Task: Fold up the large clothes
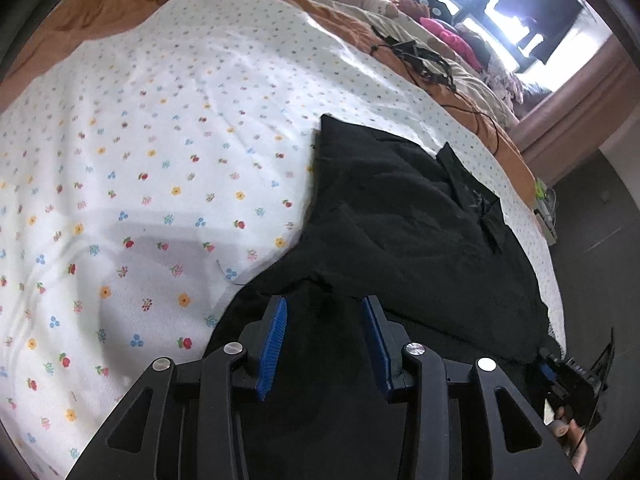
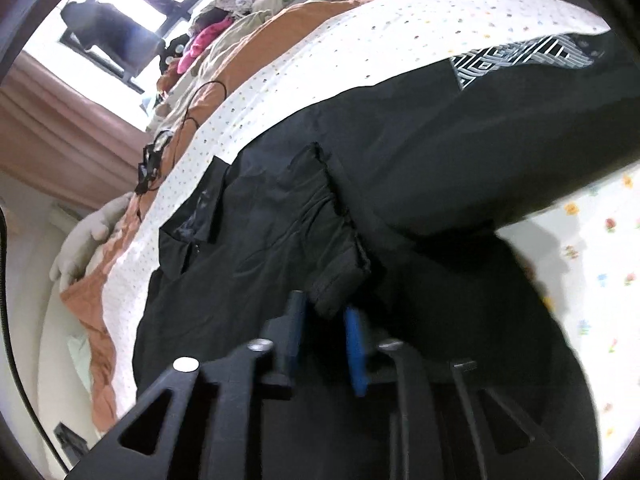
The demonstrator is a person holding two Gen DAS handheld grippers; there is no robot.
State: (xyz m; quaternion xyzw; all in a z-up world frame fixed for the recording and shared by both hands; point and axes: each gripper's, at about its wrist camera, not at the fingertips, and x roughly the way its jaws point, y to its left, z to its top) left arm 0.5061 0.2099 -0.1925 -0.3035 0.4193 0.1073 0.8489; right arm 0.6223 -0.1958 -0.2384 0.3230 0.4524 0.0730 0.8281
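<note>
A large black jacket lies spread on the flowered white sheet near the bed's edge. My left gripper sits at its near hem, blue pads on either side of a dark bunch of the fabric. In the right wrist view the jacket fills the middle, with a black-and-white patterned lining showing at the far end. A folded sleeve cuff runs down into my right gripper, whose blue pads close on its end.
An orange blanket borders the sheet at the far side. Black cables and a pile of pink and pale clothes lie by the window. Dark floor lies just past the bed's edge. A person's hand shows at lower right.
</note>
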